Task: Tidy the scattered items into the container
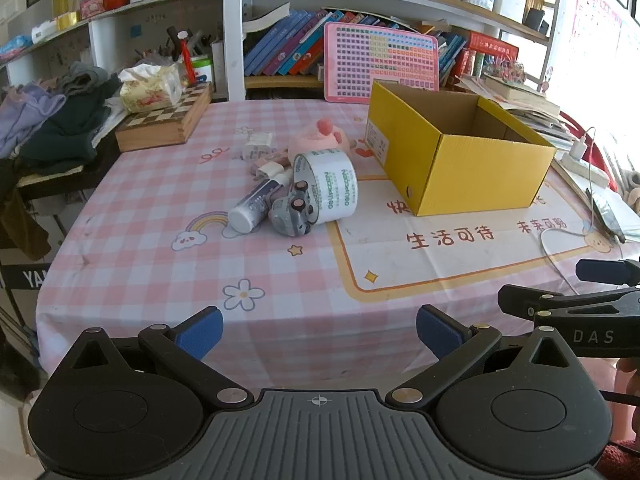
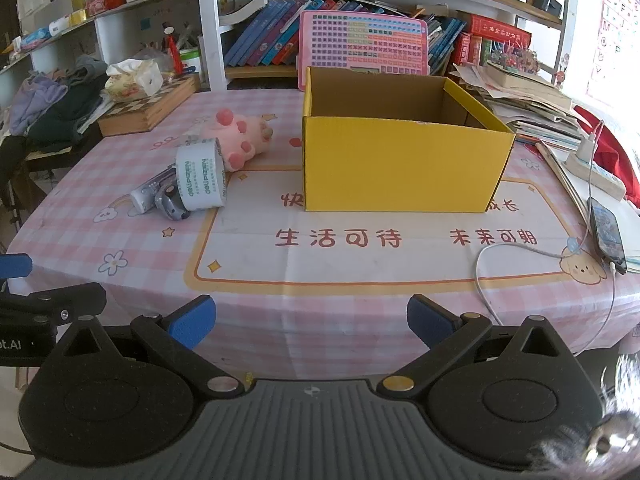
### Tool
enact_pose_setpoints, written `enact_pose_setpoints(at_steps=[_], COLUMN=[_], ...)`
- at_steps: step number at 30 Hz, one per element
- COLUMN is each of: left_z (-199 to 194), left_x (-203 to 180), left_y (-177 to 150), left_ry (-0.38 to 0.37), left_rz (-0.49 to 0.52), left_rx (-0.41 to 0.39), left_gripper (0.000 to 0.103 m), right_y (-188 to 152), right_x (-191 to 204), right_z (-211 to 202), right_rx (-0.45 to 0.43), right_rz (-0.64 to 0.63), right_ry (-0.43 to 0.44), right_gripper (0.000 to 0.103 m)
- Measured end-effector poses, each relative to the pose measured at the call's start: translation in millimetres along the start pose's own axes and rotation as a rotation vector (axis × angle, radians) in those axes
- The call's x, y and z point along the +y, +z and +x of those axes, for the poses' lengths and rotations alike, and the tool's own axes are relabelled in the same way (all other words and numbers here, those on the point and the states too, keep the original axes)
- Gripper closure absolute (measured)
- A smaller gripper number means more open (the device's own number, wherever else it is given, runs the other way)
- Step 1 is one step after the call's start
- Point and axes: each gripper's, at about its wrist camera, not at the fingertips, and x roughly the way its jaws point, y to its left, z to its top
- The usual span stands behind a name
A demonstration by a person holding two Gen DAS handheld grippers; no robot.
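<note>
An open yellow cardboard box (image 1: 460, 168) (image 2: 400, 164) stands on the pink checked tablecloth, with nothing visible inside. Left of it lies a cluster: a white tape roll (image 1: 330, 186) (image 2: 202, 179), a small grey toy car (image 1: 290, 212) (image 2: 170, 203), a white tube (image 1: 256, 202) (image 2: 150, 192), a pink plush toy (image 1: 320, 140) (image 2: 240, 136) and small white items (image 1: 260, 152). My left gripper (image 1: 319, 334) hangs open at the table's near edge, well short of the cluster. My right gripper (image 2: 311, 322) is open too, facing the box from the near edge.
A chessboard box (image 1: 166, 120) with a tissue pack (image 1: 150, 86) sits at the back left beside piled clothes (image 1: 52, 120). A phone (image 2: 606, 228) on a white cable (image 2: 500, 272), a power strip (image 2: 592, 172) and stacked papers (image 2: 528, 108) lie right. Shelves of books stand behind.
</note>
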Motion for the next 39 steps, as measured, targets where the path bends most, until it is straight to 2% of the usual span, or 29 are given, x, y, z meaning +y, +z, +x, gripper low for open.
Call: enact_pose_setpoints(at_steps=[25, 39], left_z=[3, 1], left_x=[0, 19], left_y=[-3, -1], left_ry=[-0.016, -0.007], left_rz=[0.007, -0.013], left_rx=[0.017, 0.008], left_gripper=[0.0, 0.0], right_y=[2, 10], right_x=[6, 21], right_z=[5, 9], right_rx=[0.017, 0.007], right_rz=[-0.017, -0.046], right_ry=[0.012, 0.04], right_gripper=[0.002, 0.003])
